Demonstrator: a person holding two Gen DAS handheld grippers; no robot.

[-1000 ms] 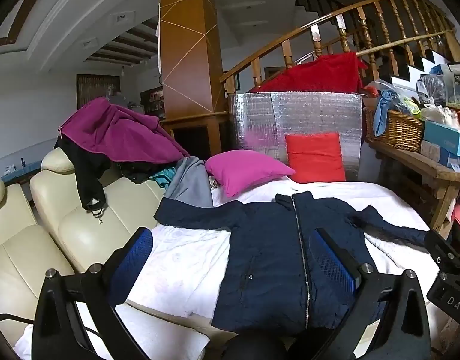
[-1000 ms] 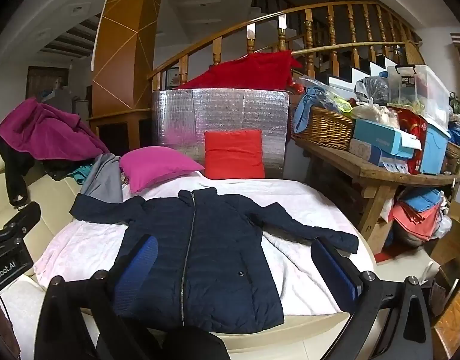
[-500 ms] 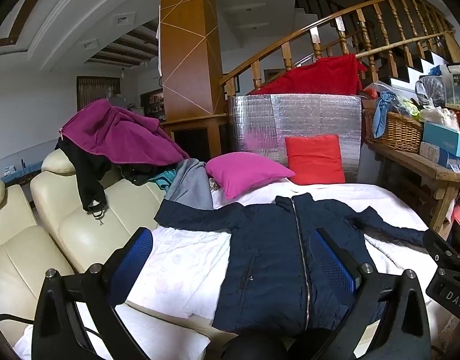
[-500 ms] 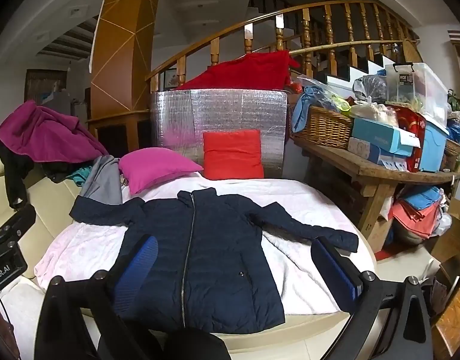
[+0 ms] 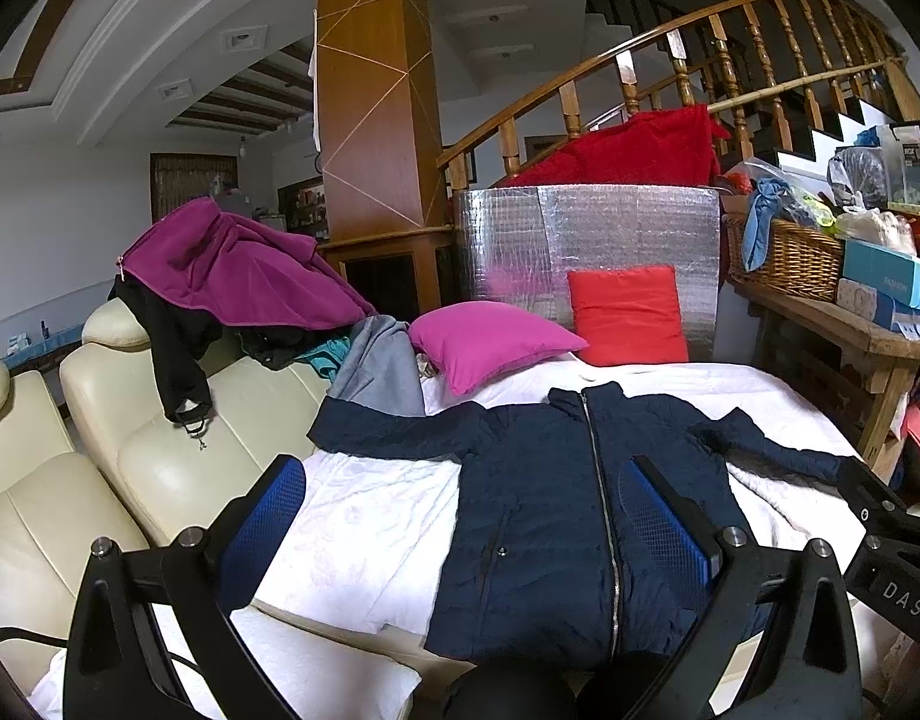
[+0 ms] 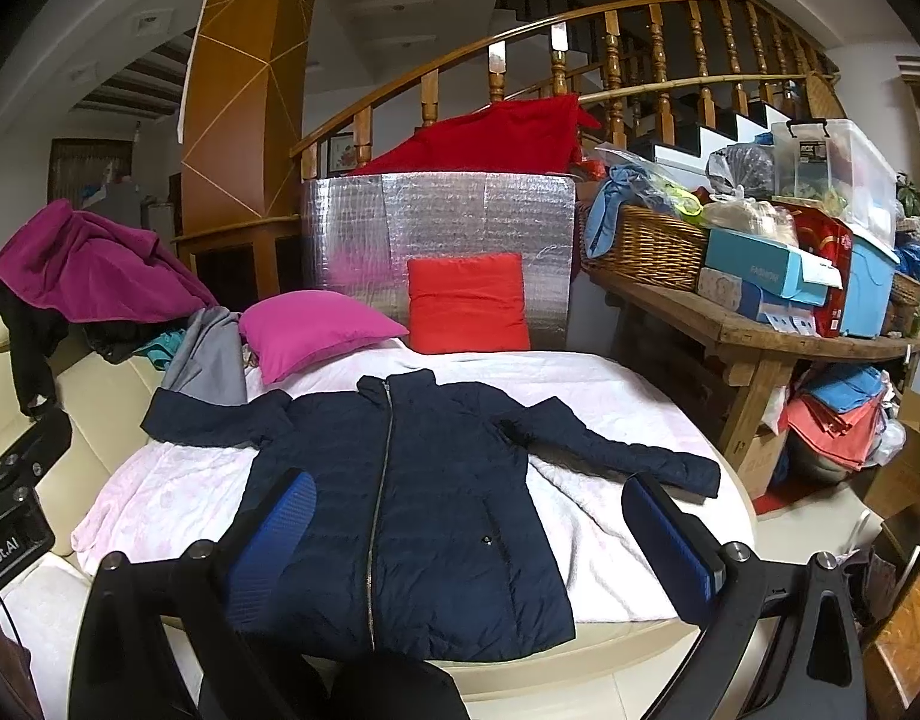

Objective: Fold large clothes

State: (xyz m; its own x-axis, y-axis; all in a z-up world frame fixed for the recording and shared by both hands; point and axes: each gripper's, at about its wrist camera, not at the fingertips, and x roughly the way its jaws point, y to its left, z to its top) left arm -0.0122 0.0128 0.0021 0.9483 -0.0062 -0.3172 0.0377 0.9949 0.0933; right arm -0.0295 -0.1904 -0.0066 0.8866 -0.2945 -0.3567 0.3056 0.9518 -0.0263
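because it is to be folded, the dark blue jacket (image 6: 411,498) is laid flat on its back, zipped up, on the white blanket (image 6: 586,396) that covers the round table (image 6: 658,630). its collar is pointed away toward the pillows and its bottom edge is hung close to the near rim. both sleeves are spread out to the sides, so each one can be reached and turned in over the body. the sleeve on the left is stretched toward the cream sofa (image 5: 117,480), and its cuff is laid over a grey garment (image 5: 378,366). the sleeve on the right is slanted down toward the table's edge.

no fold is seen yet, so the task is judged to be at its very start.

the left gripper (image 5: 466,525) is held above the near edge, spread wide, with nothing between its blue pads. the right gripper (image 6: 469,531) is also spread wide and empty, held over the lower part of the jacket. neither one is touching the cloth.

a pink pillow (image 6: 315,324) and a red pillow (image 6: 469,303) are set at the far side, clear of the jacket. a purple coat (image 5: 231,264) is draped on the sofa back, and a wooden bench (image 6: 754,330) piled with boxes is stood well apart on the right.
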